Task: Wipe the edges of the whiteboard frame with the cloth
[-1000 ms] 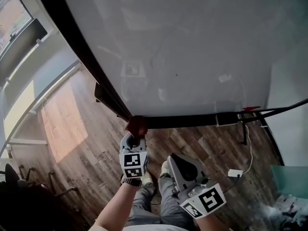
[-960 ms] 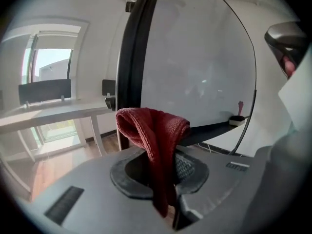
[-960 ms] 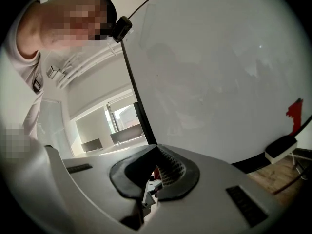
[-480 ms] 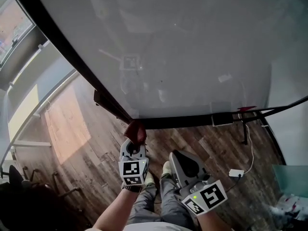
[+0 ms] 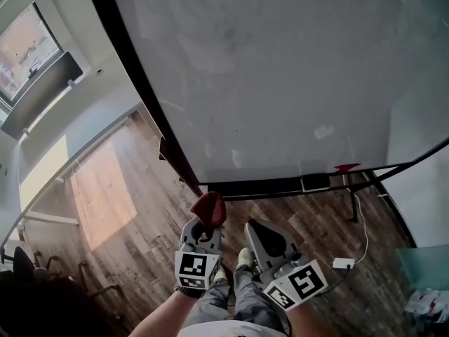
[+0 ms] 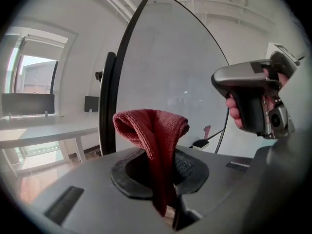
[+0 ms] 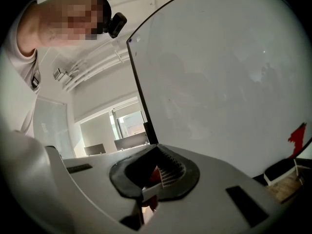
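The whiteboard point(image 5: 280, 69) with its black frame point(image 5: 266, 187) fills the upper head view; the frame's left edge point(image 5: 140, 97) runs down to the lower left corner. My left gripper point(image 5: 205, 220) is shut on a red cloth point(image 5: 209, 208), held a little below that corner and apart from the frame. The left gripper view shows the cloth point(image 6: 153, 130) folded over and pinched between the jaws point(image 6: 165, 179), the frame point(image 6: 108, 101) standing behind it. My right gripper point(image 5: 254, 227) hangs beside the left one, jaws together point(image 7: 151, 179), holding nothing, pointed at the board point(image 7: 219, 82).
A small eraser point(image 5: 316, 182) and a red scrap point(image 5: 345, 167) sit at the board's bottom edge. A cable with a white adapter point(image 5: 343, 263) lies on the wood floor. Desks and a window point(image 5: 35, 48) are at left. My shoes point(image 5: 244, 258) show below.
The left gripper with the red cloth has drawn back from the frame's lower left corner toward me. The right gripper has stayed beside it.
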The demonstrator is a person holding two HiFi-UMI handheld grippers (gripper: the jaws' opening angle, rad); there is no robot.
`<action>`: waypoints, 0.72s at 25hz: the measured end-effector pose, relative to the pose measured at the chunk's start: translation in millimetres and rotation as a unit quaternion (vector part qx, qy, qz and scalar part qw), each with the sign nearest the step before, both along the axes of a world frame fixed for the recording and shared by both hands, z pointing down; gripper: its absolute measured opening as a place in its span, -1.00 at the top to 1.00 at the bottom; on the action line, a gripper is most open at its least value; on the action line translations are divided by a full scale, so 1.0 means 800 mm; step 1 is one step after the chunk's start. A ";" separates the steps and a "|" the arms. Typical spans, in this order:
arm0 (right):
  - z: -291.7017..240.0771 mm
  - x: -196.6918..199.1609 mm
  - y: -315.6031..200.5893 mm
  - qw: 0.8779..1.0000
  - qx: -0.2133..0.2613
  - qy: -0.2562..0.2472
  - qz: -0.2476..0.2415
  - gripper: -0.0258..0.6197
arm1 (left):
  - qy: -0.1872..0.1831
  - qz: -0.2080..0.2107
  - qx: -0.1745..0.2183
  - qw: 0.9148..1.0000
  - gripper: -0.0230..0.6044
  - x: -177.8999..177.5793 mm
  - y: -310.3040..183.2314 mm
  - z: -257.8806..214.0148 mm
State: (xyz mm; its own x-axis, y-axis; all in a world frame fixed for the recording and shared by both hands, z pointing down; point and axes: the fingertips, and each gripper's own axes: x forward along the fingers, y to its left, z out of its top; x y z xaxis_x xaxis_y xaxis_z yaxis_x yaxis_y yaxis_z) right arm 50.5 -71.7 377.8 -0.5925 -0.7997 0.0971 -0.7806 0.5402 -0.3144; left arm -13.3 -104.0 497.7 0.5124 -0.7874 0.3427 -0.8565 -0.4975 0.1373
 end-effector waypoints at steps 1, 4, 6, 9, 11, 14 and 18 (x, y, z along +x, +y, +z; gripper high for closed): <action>-0.005 0.001 0.002 1.000 0.003 0.000 0.001 0.93 | 0.000 0.003 0.005 1.000 0.72 0.001 0.003 -0.009; -0.019 0.003 0.008 1.000 0.011 0.002 0.002 0.93 | -0.006 0.012 0.014 1.000 0.72 0.001 0.016 -0.029; -0.029 0.002 0.010 1.000 0.016 0.003 0.003 0.93 | -0.004 0.018 0.018 1.000 0.72 0.002 0.023 -0.046; -0.044 0.003 0.012 1.000 0.023 0.005 0.005 0.93 | 0.010 0.028 0.027 0.999 0.72 0.008 0.027 -0.081; -0.054 0.007 0.012 1.000 0.028 0.007 0.008 0.93 | 0.015 0.036 0.038 0.999 0.72 0.012 0.029 -0.104; -0.067 0.014 0.011 0.999 0.034 0.013 0.014 0.93 | 0.020 0.049 0.052 0.997 0.72 0.018 0.035 -0.137; -0.088 0.022 0.009 0.998 0.046 0.026 0.024 0.93 | 0.032 0.063 0.072 0.995 0.72 0.023 0.043 -0.188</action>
